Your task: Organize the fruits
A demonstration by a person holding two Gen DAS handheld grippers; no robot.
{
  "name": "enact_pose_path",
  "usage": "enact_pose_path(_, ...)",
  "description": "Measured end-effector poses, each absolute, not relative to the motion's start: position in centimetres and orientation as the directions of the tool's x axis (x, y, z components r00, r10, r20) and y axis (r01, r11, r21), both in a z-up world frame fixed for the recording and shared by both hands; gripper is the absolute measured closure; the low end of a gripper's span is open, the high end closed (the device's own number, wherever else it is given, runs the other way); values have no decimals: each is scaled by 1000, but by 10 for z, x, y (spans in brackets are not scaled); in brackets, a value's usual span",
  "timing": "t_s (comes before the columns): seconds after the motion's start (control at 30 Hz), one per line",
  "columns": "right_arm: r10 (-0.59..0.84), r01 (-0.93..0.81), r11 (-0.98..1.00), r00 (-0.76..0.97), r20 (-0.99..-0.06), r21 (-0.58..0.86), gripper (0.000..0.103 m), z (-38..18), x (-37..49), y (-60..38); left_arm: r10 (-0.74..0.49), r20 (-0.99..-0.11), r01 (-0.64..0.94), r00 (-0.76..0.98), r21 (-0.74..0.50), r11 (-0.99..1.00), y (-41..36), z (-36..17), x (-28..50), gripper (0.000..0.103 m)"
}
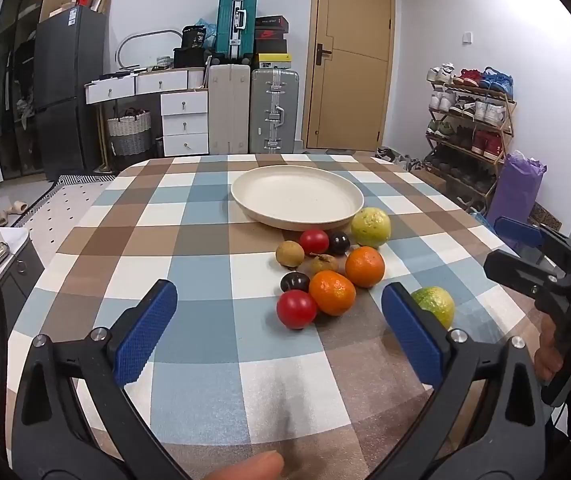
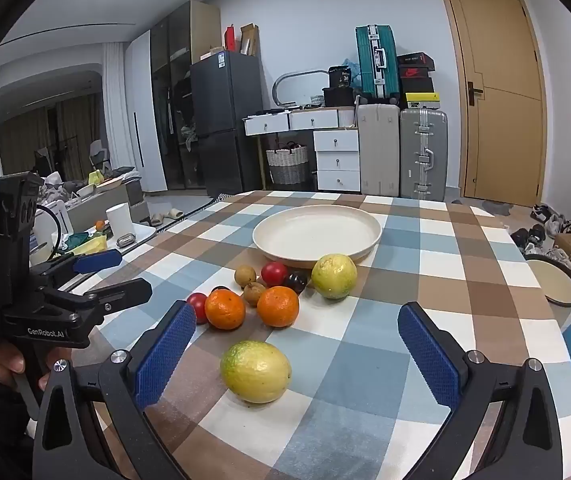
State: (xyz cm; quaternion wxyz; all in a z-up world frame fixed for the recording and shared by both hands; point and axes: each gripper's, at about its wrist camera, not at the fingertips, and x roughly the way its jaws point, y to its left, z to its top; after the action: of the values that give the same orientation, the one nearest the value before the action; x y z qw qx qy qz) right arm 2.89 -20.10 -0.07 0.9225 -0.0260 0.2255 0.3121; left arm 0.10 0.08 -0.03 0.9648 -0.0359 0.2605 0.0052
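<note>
Right claw (image 2: pixel 297 356) is hovering spread wide, nearest lemon (image 2: pixel 256 371) lying on checked surface (image 2: pixel 425 280) just ahead between its fingers, long axis crosswise; left claw (image 1: pixel 279 328) also spread, plate (image 2: pixel 317 236) sitting beyond fruit cluster.

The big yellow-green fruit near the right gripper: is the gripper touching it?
Apart. In the right wrist view, the yellow-green fruit lies on the tablecloth ahead of the open right gripper, with bare cloth showing between it and both blue pads.

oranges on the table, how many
2, side by side in the cluster in front of the plate: one orange on the left by the red fruits, the other orange right of it. None appears hidden.
</note>
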Motion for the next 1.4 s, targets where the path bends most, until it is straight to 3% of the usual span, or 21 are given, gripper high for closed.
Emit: enact_pose_path(1.4, 557, -589, 805, 701, -444, 80, 0, 0, 28, -201, -15, -503, -44, 864, -105, 993, 9, -4, 3, 1)
